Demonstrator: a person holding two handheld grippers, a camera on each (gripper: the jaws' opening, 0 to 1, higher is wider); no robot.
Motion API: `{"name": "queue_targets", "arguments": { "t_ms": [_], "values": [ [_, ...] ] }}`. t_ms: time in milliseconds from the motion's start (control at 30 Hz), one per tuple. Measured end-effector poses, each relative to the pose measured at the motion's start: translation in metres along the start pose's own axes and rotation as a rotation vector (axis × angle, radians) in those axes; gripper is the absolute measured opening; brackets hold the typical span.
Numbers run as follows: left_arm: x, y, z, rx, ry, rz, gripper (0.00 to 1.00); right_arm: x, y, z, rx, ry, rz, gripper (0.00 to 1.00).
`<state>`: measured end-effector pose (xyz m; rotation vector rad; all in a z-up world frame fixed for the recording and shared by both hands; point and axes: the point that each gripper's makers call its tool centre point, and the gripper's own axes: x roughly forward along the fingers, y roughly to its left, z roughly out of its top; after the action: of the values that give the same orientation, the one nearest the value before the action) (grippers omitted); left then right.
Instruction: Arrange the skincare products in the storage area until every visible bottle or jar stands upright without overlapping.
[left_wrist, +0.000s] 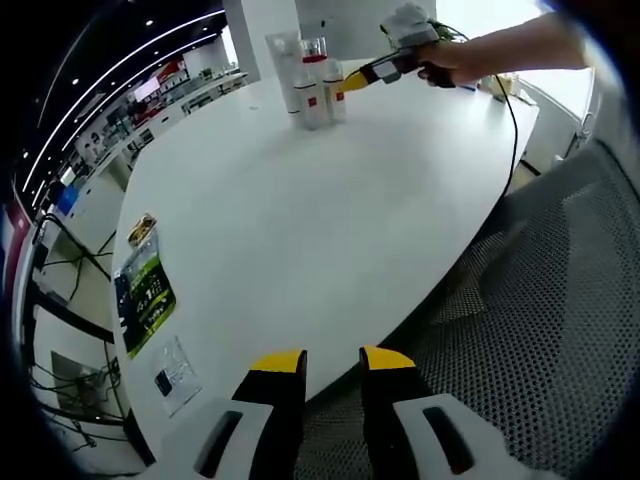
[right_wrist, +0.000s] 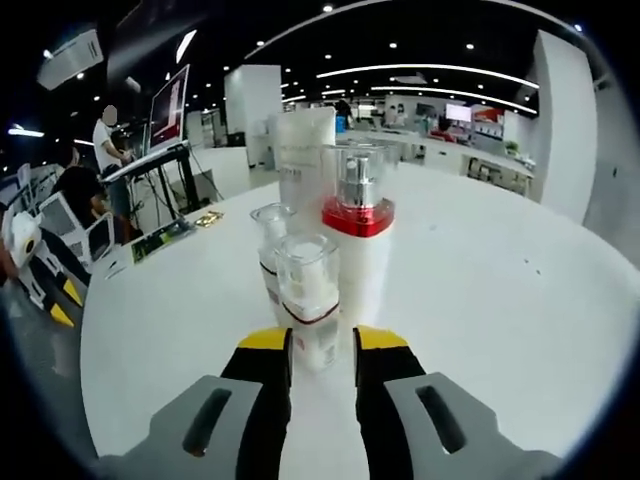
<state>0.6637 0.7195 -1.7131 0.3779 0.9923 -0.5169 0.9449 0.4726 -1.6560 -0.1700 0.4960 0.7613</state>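
A cluster of skincare bottles (right_wrist: 325, 260) is seen standing upright on the white desk (right_wrist: 480, 300), directly ahead of the right hand-held gripper (right_wrist: 322, 345). The nearest small bottle (right_wrist: 308, 305), clear-capped with a dark band, is set between the yellow jaw tips; whether it is pinched or merely bracketed cannot be told. Just behind it stand a taller pump bottle (right_wrist: 357, 235) with a red collar, a second small clear-capped bottle (right_wrist: 272, 245) and a tall white tube (right_wrist: 303, 160). Faint print is carried on the tube and the small bottle's label but cannot be read.

In the left gripper view the same cluster (left_wrist: 310, 85) is found at the far side of the desk (left_wrist: 300, 230), well apart from the left hand-held gripper (left_wrist: 332, 362), whose jaws are parted with nothing between them, over the desk's near edge. A green leaflet (left_wrist: 145, 285) and a clear card (left_wrist: 175, 372) lie near that edge; their writing is too small to read.
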Motion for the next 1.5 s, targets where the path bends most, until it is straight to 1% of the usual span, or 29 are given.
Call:
{"name": "queue_targets", "arguments": {
  "t_ms": [267,700,867,967,1067,1167,1233,1267,1333,1433,1500],
  "values": [
    [0.000,0.000,0.000,0.000,0.001,0.001,0.22,0.001,-0.004,0.000,-0.001,0.007,-0.009,0.18],
    [-0.001,0.001,0.000,-0.001,-0.002,0.004,0.22,0.003,-0.005,0.004,0.012,0.002,-0.007,0.19],
    [-0.001,0.001,0.001,0.000,-0.003,0.006,0.22,0.002,-0.003,0.002,0.016,0.003,-0.010,0.18],
    [-0.001,0.001,0.000,-0.001,-0.001,0.007,0.22,0.000,0.000,-0.006,0.035,0.009,-0.012,0.18],
    [-0.001,0.002,0.001,-0.003,-0.004,0.009,0.22,-0.004,0.008,-0.016,0.049,0.016,-0.009,0.18],
    [0.000,0.002,0.001,-0.002,-0.005,0.009,0.22,-0.009,0.018,-0.025,0.092,0.017,-0.001,0.18],
    [0.000,0.002,0.001,-0.002,-0.006,0.010,0.22,-0.015,0.026,-0.030,0.135,0.010,0.000,0.18],
    [0.000,0.002,0.001,-0.003,-0.005,0.011,0.22,-0.018,0.031,-0.033,0.172,0.003,0.006,0.18],
    [0.000,0.003,0.001,-0.002,-0.008,0.013,0.22,-0.023,0.036,-0.037,0.189,-0.003,0.011,0.17],
    [-0.001,0.003,0.002,0.000,-0.008,0.015,0.22,-0.035,0.054,-0.045,0.224,0.002,0.033,0.14],
    [0.000,0.003,0.002,0.000,-0.009,0.016,0.22,-0.042,0.064,-0.051,0.230,0.015,0.050,0.11]
  ]
}}
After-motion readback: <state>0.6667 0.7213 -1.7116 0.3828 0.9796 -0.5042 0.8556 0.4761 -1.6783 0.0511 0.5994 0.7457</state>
